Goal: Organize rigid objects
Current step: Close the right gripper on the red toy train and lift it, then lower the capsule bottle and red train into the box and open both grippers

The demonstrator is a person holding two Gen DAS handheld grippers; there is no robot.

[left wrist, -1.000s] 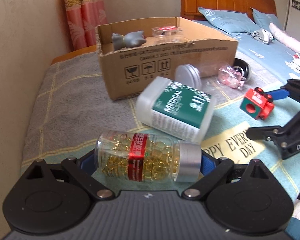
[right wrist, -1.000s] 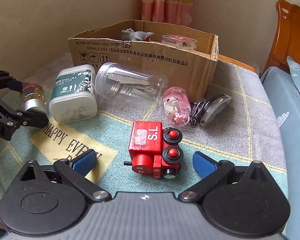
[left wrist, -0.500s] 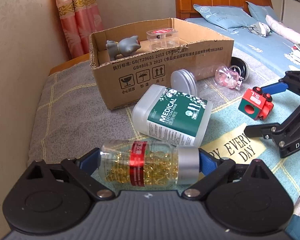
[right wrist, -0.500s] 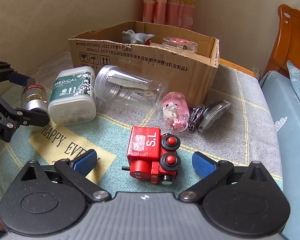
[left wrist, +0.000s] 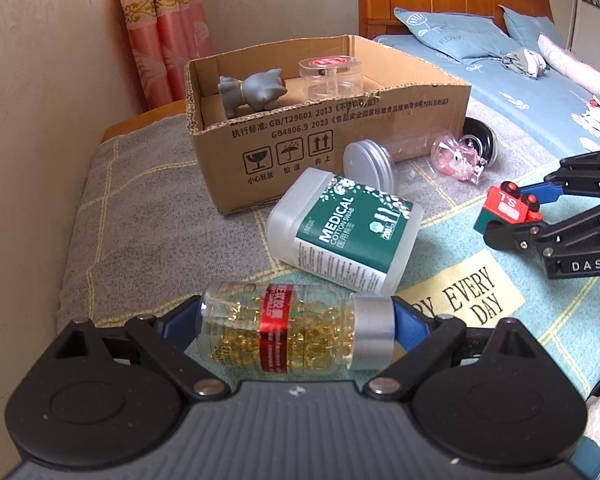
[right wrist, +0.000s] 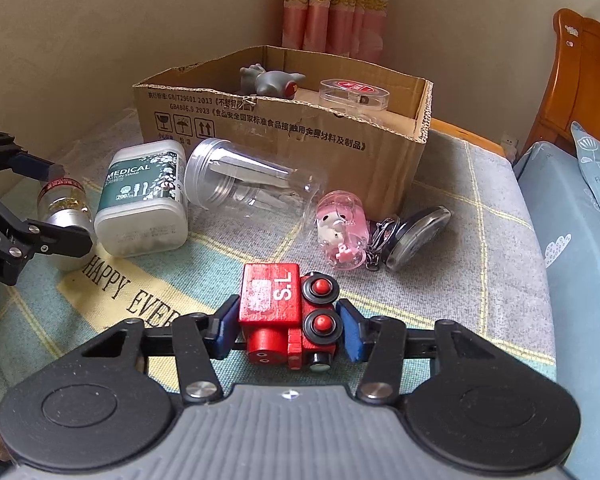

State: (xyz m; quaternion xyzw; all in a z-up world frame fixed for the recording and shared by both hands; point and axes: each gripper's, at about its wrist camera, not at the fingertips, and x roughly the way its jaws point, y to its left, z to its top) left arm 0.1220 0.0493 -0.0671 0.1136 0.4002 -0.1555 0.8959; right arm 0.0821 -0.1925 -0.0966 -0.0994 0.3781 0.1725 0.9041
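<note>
Left tongs (left wrist: 296, 322): closing, pads seemingly pinching the capsule bottle (left wrist: 296, 330) end to end, above the blanket's (left wrist: 140, 232) near edge.
Right tongs (right wrist: 287, 326): pinching the red toy train (right wrist: 288, 316).
Cardboard box (left wrist: 340, 128): far edge.

cardboard box (left wrist: 340, 128) floor hidden by its front wall, bed (left wrist: 540, 92) cut off at the right edge

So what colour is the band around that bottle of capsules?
Red, around the capsule bottle; left wrist view shows it best.
</note>
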